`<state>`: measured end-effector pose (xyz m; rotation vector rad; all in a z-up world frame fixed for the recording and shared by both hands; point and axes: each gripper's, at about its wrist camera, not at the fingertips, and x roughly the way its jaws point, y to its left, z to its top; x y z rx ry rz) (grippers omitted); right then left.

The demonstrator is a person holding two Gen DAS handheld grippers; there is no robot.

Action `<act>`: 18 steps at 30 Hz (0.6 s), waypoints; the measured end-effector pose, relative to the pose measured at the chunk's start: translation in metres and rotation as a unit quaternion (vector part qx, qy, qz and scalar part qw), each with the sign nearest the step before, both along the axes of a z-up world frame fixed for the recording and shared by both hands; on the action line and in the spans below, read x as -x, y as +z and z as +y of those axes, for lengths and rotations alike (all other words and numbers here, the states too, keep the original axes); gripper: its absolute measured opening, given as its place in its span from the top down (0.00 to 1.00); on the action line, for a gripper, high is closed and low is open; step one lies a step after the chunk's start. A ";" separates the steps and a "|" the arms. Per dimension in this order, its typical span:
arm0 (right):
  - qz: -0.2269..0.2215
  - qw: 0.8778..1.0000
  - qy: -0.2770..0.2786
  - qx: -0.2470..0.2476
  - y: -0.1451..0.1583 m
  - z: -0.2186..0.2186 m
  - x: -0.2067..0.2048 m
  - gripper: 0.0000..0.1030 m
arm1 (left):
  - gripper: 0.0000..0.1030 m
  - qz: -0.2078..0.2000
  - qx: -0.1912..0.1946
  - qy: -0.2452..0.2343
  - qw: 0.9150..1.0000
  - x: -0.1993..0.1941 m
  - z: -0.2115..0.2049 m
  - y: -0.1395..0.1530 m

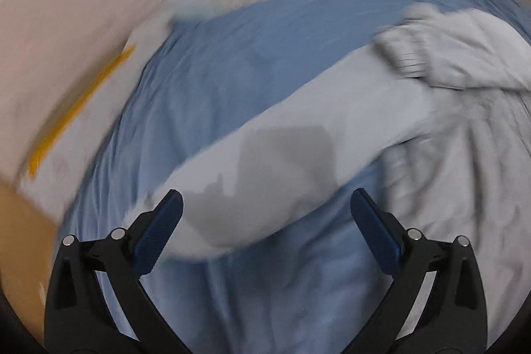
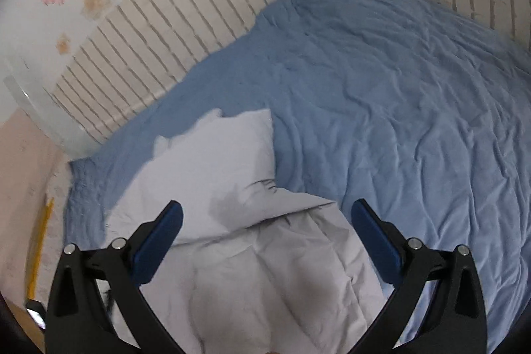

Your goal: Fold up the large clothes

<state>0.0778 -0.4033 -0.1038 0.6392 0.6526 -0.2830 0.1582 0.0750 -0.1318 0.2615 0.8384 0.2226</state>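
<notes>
A pale grey garment lies crumpled on a blue bedsheet; one long sleeve stretches out leftward towards the camera, and a ribbed cuff shows at the upper right. My left gripper hangs just above the sleeve's end with its jaws wide apart and nothing pressed between the pads; this view is motion-blurred. In the right wrist view the same garment lies bunched below my right gripper, a flat sleeve part reaching towards the wall. Its jaws also stand wide, clear of the cloth.
The blue bedsheet is wrinkled and bare to the right. A white brick-pattern wall borders the bed at the back. At the left run a pinkish floor strip and a yellow stick, also the yellow stick.
</notes>
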 end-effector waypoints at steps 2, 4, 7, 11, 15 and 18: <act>0.000 1.000 0.004 0.014 0.008 0.005 0.013 0.02 | 0.03 0.010 0.058 0.038 0.998 -0.001 0.027 -0.002; 0.008 0.999 0.016 0.031 0.017 0.013 0.027 0.02 | 0.03 0.020 0.078 0.059 0.995 -0.006 0.044 -0.008; 0.013 0.996 0.046 0.072 0.037 0.021 0.050 0.02 | 0.03 0.047 0.042 0.089 0.994 -0.012 0.059 -0.024; 0.008 0.989 0.021 0.147 0.055 0.019 0.074 0.02 | 0.03 0.086 0.087 0.143 0.982 -0.019 0.089 -0.043; 0.018 0.995 0.013 0.094 0.041 -0.003 0.067 0.02 | 0.26 0.067 0.098 0.189 0.975 -0.023 0.107 -0.045; 0.036 0.998 0.016 0.042 0.019 -0.014 0.057 0.02 | 0.61 0.075 0.092 0.198 0.973 -0.031 0.113 -0.056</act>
